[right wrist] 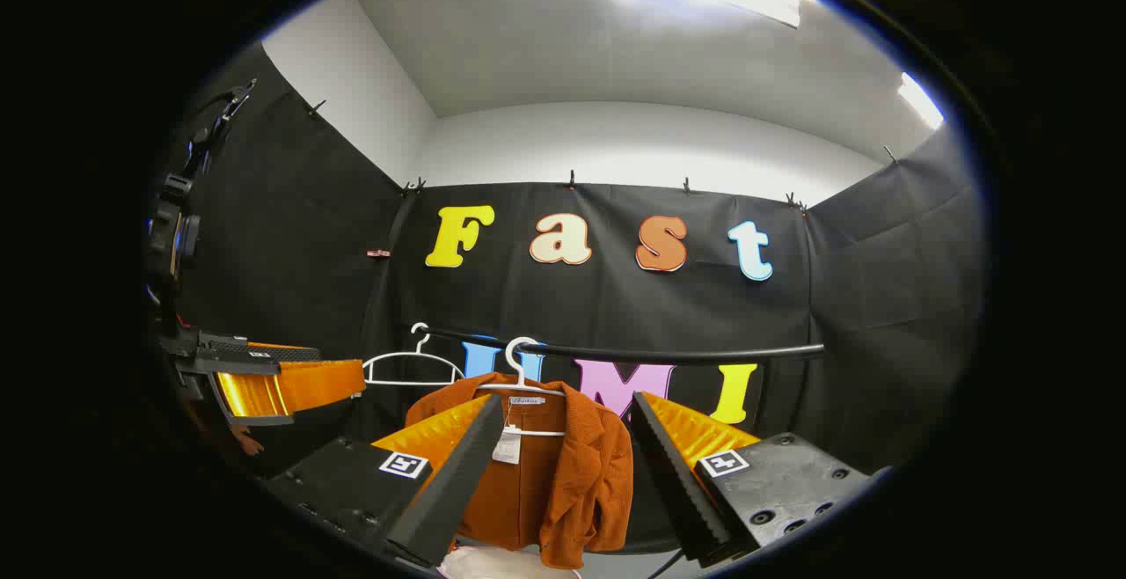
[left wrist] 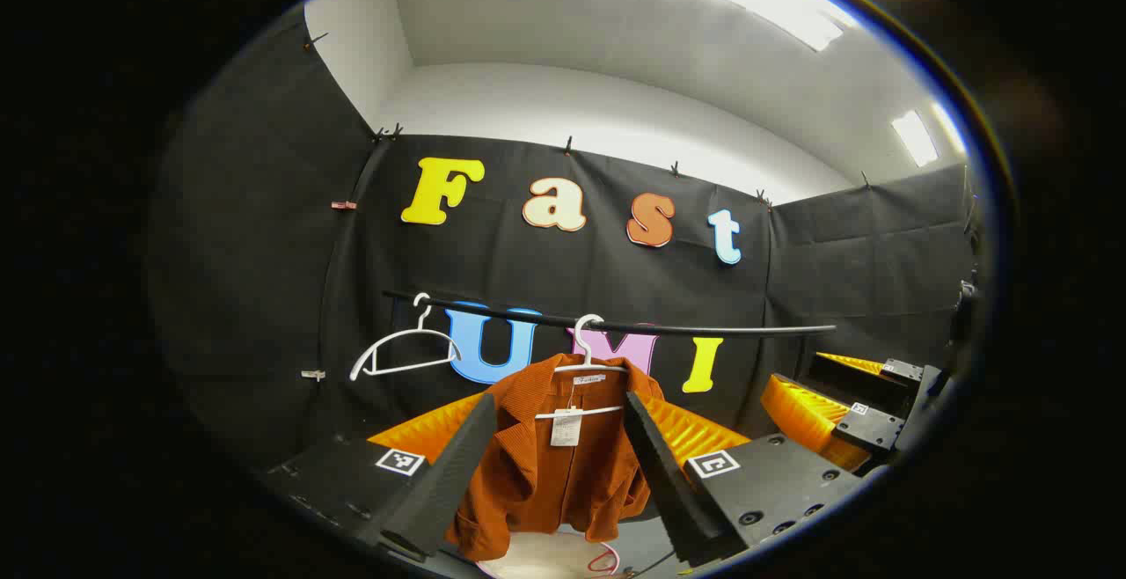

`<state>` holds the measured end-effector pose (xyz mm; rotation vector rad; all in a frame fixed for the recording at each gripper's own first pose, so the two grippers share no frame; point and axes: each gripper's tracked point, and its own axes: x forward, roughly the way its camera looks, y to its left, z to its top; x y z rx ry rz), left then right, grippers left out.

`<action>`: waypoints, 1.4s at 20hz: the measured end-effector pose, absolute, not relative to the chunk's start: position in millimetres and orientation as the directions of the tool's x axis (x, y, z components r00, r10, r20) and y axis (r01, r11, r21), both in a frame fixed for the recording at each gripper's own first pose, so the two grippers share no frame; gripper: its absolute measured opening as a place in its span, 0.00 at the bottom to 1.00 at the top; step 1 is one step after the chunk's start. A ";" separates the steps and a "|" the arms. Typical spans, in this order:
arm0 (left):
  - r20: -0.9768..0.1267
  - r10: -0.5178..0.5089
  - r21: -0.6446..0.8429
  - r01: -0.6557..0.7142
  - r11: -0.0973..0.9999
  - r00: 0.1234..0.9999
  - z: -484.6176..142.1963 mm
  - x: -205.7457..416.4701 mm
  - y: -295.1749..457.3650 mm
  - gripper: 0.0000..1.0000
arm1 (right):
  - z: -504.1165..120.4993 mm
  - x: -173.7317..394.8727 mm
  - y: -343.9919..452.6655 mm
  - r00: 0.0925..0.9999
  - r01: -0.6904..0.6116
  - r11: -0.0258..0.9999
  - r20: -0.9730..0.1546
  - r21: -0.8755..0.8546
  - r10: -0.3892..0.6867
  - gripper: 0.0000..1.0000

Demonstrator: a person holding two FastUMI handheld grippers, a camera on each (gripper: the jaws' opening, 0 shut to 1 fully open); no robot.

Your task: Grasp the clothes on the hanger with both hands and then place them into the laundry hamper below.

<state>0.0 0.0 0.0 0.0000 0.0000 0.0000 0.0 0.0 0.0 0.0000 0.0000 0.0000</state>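
- The left gripper (left wrist: 550, 465) is seen with its fingers spread wide and nothing pinched between them; the rust-orange jacket (left wrist: 545, 456) is framed in the gap, but farther off and untouched.
- The right gripper (right wrist: 559, 473) is likewise spread and empty, with the same jacket (right wrist: 537, 482) seen between its fingers, apart from them.
- In the right gripper view the left gripper (right wrist: 264, 385) is seen off to the side, also open.
- The jacket is hung on a white hanger (left wrist: 585, 368) hooked over a black rail (left wrist: 721, 328); an empty white hanger (left wrist: 400, 355) hangs further along the same rail.
- A risk is judged that the paper tag (left wrist: 566, 428) or only one thin layer of cloth could be pinched, so that the garment slips free.
- If the cloth is pulled downward rather than slid off the shoulders, the hanger could be dragged off the rail or the garment snagged on it.
- A pale rim (left wrist: 545, 561) is glimpsed below the jacket, possibly the hamper; uneven release by the two sides could let the jacket fall over its edge.
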 end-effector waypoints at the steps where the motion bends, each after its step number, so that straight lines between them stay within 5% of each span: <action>1: 0.003 0.005 0.000 -0.005 1.000 1.000 -0.1 -1.4 1.3 0.93 | 0.0 -1.5 -0.1 1.000 0.001 1.000 0.000 -0.003 -0.001 0.96; 28: -0.009 -0.062 -0.046 0.061 0.997 0.998 -7.2 -10.6 14.5 0.93 | -9.8 -15.3 16.0 0.998 0.050 0.998 -0.042 -0.023 -0.051 0.96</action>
